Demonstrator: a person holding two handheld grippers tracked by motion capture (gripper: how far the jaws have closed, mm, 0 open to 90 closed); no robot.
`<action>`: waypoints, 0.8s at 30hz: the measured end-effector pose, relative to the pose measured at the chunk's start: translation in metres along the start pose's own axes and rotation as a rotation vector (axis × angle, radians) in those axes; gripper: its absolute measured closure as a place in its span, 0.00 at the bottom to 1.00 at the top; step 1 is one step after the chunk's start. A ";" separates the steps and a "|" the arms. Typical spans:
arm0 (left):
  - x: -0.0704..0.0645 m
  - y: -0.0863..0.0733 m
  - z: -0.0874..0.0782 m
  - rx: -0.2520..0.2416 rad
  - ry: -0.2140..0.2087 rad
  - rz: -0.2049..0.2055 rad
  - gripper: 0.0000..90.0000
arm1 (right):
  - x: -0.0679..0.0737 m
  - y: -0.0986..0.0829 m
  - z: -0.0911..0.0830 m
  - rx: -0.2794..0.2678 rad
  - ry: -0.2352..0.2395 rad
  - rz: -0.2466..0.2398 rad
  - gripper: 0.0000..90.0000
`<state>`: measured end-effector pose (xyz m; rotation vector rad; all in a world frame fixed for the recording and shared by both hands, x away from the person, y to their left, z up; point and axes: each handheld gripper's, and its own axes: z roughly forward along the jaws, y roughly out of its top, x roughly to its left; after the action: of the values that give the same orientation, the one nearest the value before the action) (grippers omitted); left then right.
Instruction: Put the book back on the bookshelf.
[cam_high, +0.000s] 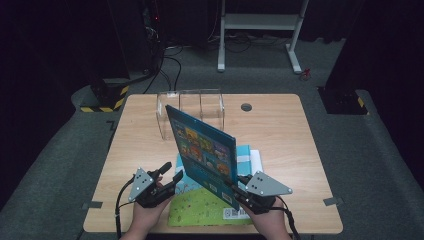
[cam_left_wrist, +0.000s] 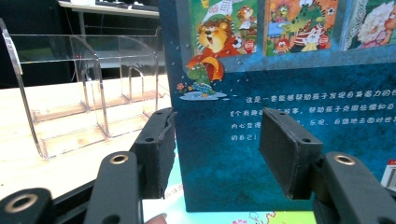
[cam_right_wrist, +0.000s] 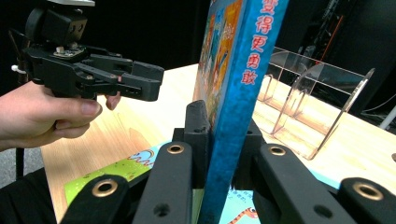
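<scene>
Blue hardcover book (cam_high: 202, 150) is standing upright on its lower edge above the near middle of the wooden counter (cam_high: 280, 130), its illustrated cover facing the left side. The right claw (cam_high: 239, 189) is pinching the book at its near lower corner; in the right gripper view both black jaws are pressing against the two faces of the book (cam_right_wrist: 233, 93), with the spine running up between them.

The left claw (cam_high: 167, 175) is sitting just left of the book, jaws spread and holding nothing. In the left gripper view the book's cover (cam_left_wrist: 289, 93) is showing beyond and between the two open jaws, apart from both pads; contact is not occurring.

A green picture book (cam_high: 200, 207) is lying flat on the counter beneath the standing book, at the near edge, with a lighter book (cam_high: 250, 155) lying flat beside and behind it.

A clear acrylic divider rack (cam_high: 192, 107) is standing at the far side of the counter, behind the upright book and apart from it. Its compartments are appearing empty in the left gripper view (cam_left_wrist: 88, 93).
</scene>
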<state>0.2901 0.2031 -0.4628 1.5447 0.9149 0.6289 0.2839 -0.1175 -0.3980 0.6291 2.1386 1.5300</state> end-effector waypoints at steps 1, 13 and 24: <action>0.000 0.000 0.000 0.001 -0.001 0.003 0.50 | 0.001 0.000 0.000 -0.001 -0.002 0.001 0.89; -0.007 0.011 -0.004 0.009 -0.035 0.004 0.44 | 0.025 0.002 0.012 -0.016 -0.055 -0.017 0.92; -0.007 0.029 -0.015 -0.031 -0.060 -0.023 0.37 | 0.038 0.013 0.041 0.004 -0.112 0.001 0.92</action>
<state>0.2800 0.2054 -0.4305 1.5150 0.8727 0.5752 0.2794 -0.0604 -0.4015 0.7009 2.0583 1.4565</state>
